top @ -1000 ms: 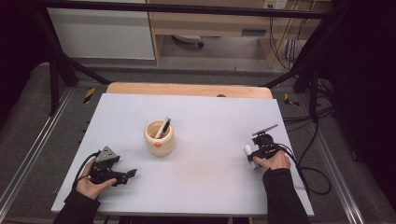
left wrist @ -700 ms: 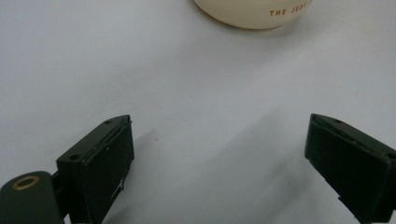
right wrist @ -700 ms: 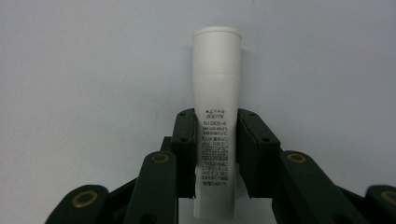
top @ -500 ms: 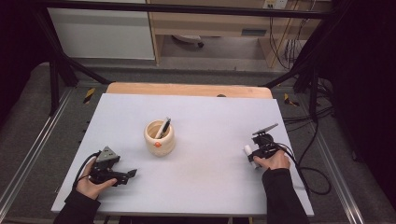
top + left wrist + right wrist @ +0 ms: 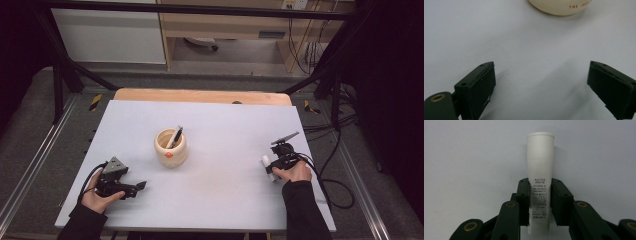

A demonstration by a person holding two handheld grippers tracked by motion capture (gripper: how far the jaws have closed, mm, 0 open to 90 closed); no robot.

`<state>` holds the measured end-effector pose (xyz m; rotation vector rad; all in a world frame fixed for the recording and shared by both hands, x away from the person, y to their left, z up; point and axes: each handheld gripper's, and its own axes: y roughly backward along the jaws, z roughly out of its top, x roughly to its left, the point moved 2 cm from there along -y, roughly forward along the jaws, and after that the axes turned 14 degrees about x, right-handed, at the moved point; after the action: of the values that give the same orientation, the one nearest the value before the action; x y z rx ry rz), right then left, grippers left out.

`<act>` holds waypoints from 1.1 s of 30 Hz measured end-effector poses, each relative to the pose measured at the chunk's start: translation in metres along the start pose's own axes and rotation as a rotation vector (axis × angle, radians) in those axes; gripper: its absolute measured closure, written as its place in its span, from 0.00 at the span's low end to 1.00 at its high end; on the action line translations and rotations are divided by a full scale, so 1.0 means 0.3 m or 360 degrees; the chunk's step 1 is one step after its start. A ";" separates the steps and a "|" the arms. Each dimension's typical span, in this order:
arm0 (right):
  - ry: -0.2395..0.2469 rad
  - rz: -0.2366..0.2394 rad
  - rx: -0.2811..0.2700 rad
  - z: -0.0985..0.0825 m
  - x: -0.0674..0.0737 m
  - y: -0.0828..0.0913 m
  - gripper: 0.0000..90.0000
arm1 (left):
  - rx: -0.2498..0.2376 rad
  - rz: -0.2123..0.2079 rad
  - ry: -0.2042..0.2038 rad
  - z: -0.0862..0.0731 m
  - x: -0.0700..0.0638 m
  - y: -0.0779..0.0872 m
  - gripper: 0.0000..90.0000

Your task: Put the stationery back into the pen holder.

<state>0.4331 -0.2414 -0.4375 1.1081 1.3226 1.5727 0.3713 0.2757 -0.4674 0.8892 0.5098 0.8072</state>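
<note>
The right gripper (image 5: 539, 202) grasps a white tube (image 5: 540, 157) between its fingers (image 5: 523, 200), which are clenched on the printed lower half while the capped end juts out past the tips. In the high view the tube (image 5: 268, 166) sits at the right side of the pale worktop (image 5: 225, 200), well apart from the cream cup (image 5: 171, 148). The left gripper (image 5: 541, 85) rests near the cup, fingers released and spread wide over bare worktop
</note>
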 end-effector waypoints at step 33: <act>0.0048 0.0003 0.0053 -0.015 -0.001 0.004 0.79 | 0.0009 -0.0001 0.0007 -0.001 0.000 -0.002 0.09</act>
<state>0.4288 -0.2434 -0.4366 1.1102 1.3723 1.5800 0.3714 0.2756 -0.4679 0.8926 0.5165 0.8080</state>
